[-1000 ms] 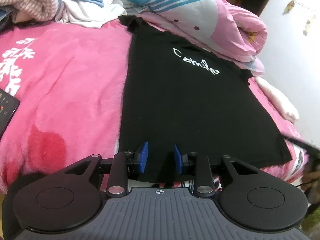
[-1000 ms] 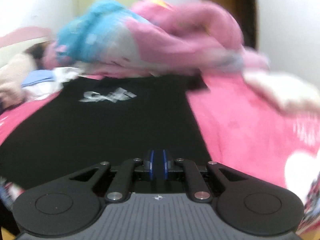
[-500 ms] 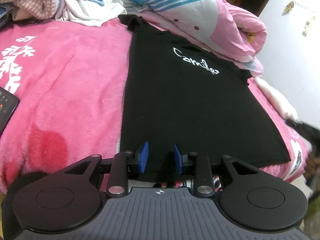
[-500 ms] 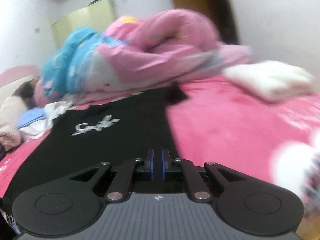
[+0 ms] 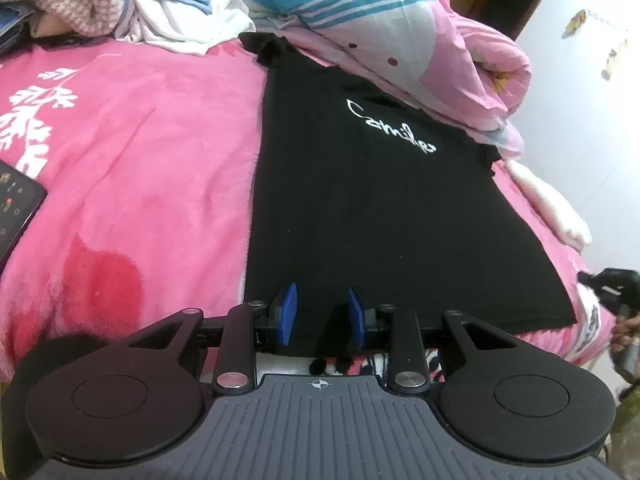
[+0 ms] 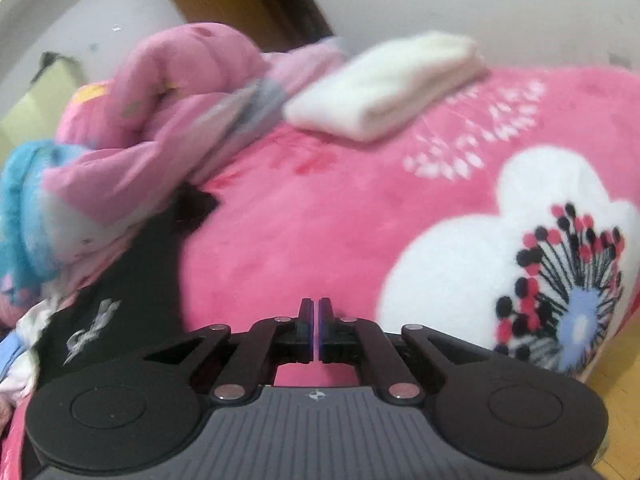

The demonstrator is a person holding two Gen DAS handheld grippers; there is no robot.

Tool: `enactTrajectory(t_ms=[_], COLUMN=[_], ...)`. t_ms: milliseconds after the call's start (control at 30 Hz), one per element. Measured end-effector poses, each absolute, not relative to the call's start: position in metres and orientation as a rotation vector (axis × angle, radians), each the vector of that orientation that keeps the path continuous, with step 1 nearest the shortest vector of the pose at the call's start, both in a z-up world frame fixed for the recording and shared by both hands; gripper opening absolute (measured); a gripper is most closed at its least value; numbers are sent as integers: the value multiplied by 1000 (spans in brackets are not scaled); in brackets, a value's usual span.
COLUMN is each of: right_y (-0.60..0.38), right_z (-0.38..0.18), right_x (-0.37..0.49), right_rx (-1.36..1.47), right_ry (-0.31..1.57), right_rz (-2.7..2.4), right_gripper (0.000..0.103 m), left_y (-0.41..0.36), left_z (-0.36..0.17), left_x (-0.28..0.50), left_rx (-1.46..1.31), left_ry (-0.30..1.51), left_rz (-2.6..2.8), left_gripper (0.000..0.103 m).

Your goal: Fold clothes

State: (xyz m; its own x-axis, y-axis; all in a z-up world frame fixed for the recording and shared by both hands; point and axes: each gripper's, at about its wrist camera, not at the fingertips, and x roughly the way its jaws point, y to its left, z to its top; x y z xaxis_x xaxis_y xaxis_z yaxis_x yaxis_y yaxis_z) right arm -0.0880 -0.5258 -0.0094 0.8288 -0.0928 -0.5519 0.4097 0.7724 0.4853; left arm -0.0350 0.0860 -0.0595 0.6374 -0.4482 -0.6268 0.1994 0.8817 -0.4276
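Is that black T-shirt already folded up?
No, the black T-shirt lies spread flat on the pink blanket, its white lettering showing, with the left gripper open at its hem.

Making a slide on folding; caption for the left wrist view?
Open left gripper at the hem of a black T-shirt spread flat on a pink blanket.
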Motion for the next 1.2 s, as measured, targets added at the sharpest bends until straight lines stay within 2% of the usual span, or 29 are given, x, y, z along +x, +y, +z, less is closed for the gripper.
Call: enactTrajectory(t_ms=[133, 233, 400, 600, 767, 833, 900, 1067, 1200], right_y=[-458, -386, -264, -206, -181, -169, -158, -133, -121], right_z=[35, 47, 14, -23, -6, -3, -6, -29, -46], right_x=[-79, -61, -45, -87, -124, -132, -135, -137, -123], right_rx=[572, 512, 291, 41, -204, -328, -426, -690, -800], right_ry=[513, 577, 764, 816, 685, 631, 600, 515, 483], right_rz=[-36, 225, 437, 488, 571, 579, 590, 576, 572], right_gripper=[2, 4, 4, 6, 9, 15, 17, 17, 15], left_y=[91, 95, 97, 95, 96, 96, 96, 96, 96], left_z=[-58, -57, -51, -45, -43, -43, -43, -44, -45], left_x=[-40, -46, -56, -66, -65, -63, -62, -62, -62], left_rx=[-349, -343, -310, -207, -179, -187, -191, -187, -191], left_ry=[798, 792, 772, 727, 705, 701, 701, 706, 710], left_rz=[-372, -365, -358, -350, -353, -353, -352, -353, -351], left_gripper=[29, 29, 29, 29, 30, 30, 30, 30, 30])
